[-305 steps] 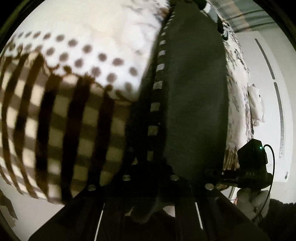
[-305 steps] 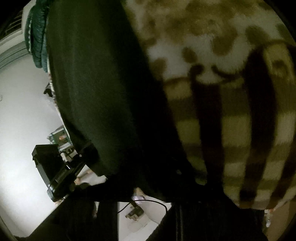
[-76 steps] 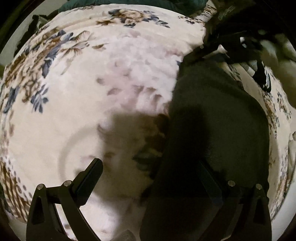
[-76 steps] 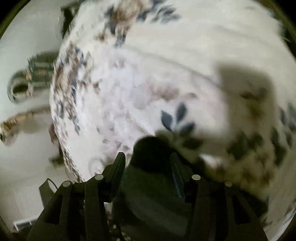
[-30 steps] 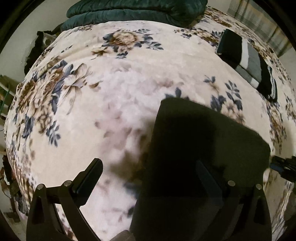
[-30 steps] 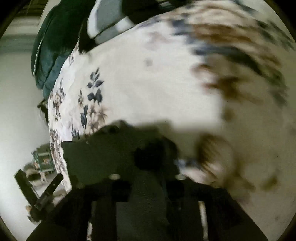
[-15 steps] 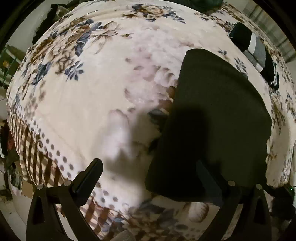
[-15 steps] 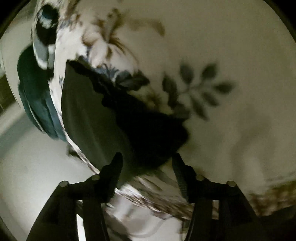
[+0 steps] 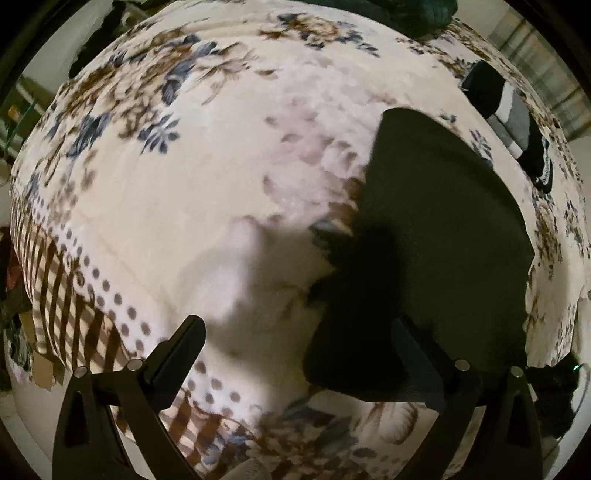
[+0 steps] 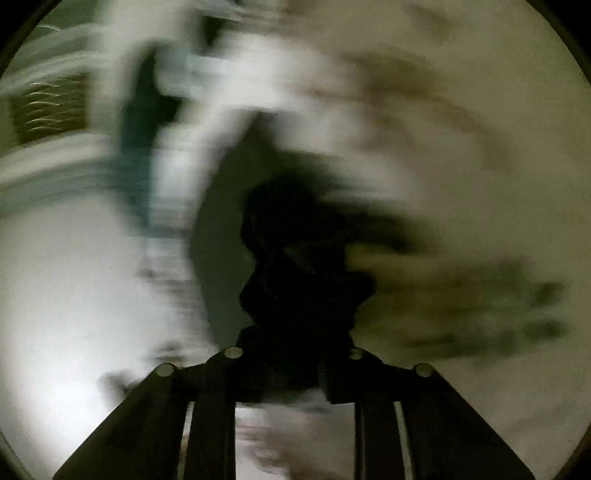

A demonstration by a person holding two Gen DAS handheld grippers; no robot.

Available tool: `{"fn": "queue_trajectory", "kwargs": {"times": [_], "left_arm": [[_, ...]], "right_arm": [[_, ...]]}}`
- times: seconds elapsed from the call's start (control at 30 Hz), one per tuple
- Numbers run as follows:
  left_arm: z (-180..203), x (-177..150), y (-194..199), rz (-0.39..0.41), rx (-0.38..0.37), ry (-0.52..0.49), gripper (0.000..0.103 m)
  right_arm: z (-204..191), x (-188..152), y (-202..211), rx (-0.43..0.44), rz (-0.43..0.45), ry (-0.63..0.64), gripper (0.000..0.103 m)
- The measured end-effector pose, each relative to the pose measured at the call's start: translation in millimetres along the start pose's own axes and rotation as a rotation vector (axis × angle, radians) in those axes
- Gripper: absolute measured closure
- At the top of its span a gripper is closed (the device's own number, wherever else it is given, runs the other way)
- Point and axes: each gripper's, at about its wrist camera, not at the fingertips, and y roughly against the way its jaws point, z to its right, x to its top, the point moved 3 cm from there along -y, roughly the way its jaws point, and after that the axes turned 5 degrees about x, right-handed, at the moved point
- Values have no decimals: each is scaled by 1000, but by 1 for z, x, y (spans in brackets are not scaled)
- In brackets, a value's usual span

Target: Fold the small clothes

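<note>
A dark folded garment [image 9: 436, 236] lies flat on the floral blanket [image 9: 207, 192] of a bed, right of centre in the left wrist view. My left gripper [image 9: 299, 354] is open and empty above the blanket; its right finger [image 9: 417, 365] overlaps the garment's near edge. The right wrist view is heavily blurred. My right gripper [image 10: 295, 343] has its jaws close together around bunched dark cloth [image 10: 295, 266], the same dark garment.
A folded black, white and grey striped garment [image 9: 513, 122] lies at the far right of the bed. Dark green bedding [image 9: 406, 14] sits at the far end. The blanket's checked and dotted border [image 9: 92, 325] hangs over the near edge.
My right gripper has closed on the dark garment's edge and is swinging fast, blurring its view. My left gripper stays open and has shifted only slightly over the bed.
</note>
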Motion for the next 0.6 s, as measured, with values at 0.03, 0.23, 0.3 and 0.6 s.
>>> {"fn": "queue_trajectory", "kwargs": {"times": [0.03,0.23,0.3,0.6], "left_arm": [[-2,-2,0,-3,-3,9,0],[-6,-13,1,-18,-7,16,0],[-5,-15,1,-18,-7,11,0],[3,-4,14,35,-39,-9,0]], "right_arm": [[4,-3,5,8,7,-40,62],[-25,-33,35,-91,107,12,54],[-37,-28,41,-44,113,-1,53],[-73,-22,50,-211,181,99,92]]}}
